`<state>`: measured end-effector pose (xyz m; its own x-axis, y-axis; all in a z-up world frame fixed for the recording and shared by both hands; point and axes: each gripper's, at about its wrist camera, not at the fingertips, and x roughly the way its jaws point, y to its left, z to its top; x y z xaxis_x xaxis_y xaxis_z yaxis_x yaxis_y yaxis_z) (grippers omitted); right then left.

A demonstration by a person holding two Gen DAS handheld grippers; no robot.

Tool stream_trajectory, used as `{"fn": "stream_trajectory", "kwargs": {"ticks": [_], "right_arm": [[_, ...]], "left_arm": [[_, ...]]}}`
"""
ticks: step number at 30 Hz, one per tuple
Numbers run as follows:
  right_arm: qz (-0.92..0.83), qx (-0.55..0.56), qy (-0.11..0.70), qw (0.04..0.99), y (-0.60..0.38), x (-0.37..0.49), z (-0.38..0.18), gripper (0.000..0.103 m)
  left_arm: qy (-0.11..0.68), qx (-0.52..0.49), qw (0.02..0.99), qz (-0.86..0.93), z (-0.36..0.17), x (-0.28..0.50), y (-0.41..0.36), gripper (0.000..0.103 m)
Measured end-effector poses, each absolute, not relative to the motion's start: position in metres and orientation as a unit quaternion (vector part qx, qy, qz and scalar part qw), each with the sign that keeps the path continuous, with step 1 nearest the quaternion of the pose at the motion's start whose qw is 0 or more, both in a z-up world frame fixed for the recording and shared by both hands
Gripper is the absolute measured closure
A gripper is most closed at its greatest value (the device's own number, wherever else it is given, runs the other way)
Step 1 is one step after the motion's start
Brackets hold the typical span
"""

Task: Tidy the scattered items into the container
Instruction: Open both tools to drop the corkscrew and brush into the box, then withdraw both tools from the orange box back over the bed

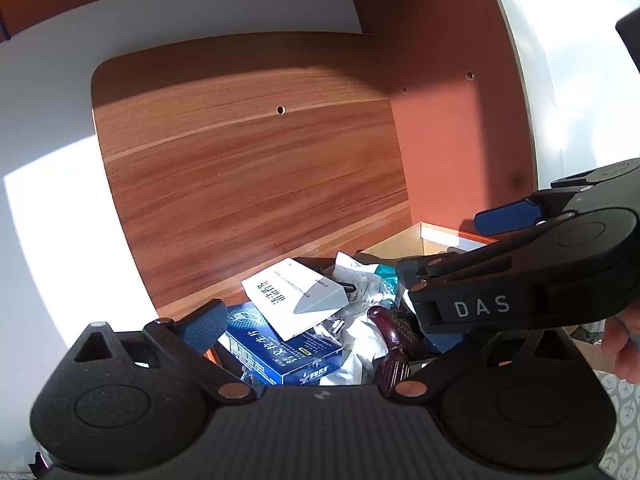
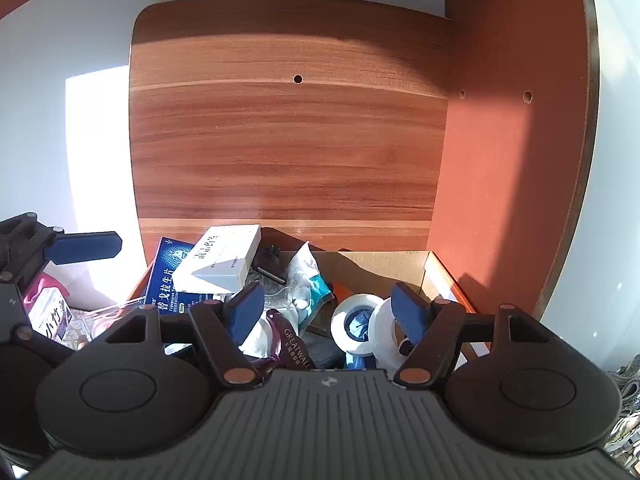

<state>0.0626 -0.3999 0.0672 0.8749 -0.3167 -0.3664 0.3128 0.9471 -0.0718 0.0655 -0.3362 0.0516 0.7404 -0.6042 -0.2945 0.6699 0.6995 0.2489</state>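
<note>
Status: cardboard box point(image 2: 434, 270) sits against a wooden panel point(image 2: 288, 140) and is already well filled. Contents visible: blue medicine box point(image 1: 280, 356), white carton point(image 2: 224, 260) lying on top of it, two rolls of white tape point(image 2: 356, 328) at the right side, a dark red corkscrew handle point(image 1: 390, 340) near the front, plus crumpled plastic wrappers point(image 2: 308, 280) in the middle. Left gripper point(image 1: 316, 330): jaws wide, nothing between them, positioned over the blue medicine box. Right gripper point(image 2: 332, 312): jaws apart, no pad pressing on anything; tape rolls and corkscrew lie below the gap, not held. Remaining work, judged: a pink-and-white packet point(image 2: 48, 312) and a clear plastic tray point(image 2: 104, 316) show at lower left of the right wrist view; cannot tell whether they lie inside or outside the box. Task approx. near completion.
</note>
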Motion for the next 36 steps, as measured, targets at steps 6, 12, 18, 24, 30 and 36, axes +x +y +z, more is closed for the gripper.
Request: {"fn": "stream_trajectory", "kwargs": {"ticks": [6, 12, 18, 24, 30, 36], "right_arm": [[-0.165, -0.025, 0.186, 0.968, -0.379, 0.065, 0.075, 0.021], [-0.151, -0.041, 0.181, 0.971, -0.359, 0.067, 0.08, 0.02], [-0.127, -0.054, 0.177, 0.974, -0.332, 0.07, 0.085, 0.019], [-0.1, -0.061, 0.17, 0.979, -0.301, 0.076, 0.089, 0.019], [-0.068, -0.066, 0.166, 0.981, -0.267, 0.086, 0.089, 0.018], [-0.039, -0.075, 0.167, 0.982, -0.233, 0.097, 0.087, 0.018]], "left_arm": [[0.095, 0.167, 0.922, -0.336, 0.056, 0.067, -0.317, 0.0], [0.095, 0.163, 0.928, -0.322, 0.06, 0.069, -0.294, 0.0], [0.094, 0.159, 0.934, -0.306, 0.063, 0.071, -0.265, 0.0], [0.093, 0.152, 0.942, -0.283, 0.066, 0.073, -0.23, 0.0], [0.096, 0.149, 0.951, -0.254, 0.067, 0.078, -0.192, 0.0], [0.102, 0.144, 0.958, -0.227, 0.064, 0.084, -0.155, 0.0]]}}
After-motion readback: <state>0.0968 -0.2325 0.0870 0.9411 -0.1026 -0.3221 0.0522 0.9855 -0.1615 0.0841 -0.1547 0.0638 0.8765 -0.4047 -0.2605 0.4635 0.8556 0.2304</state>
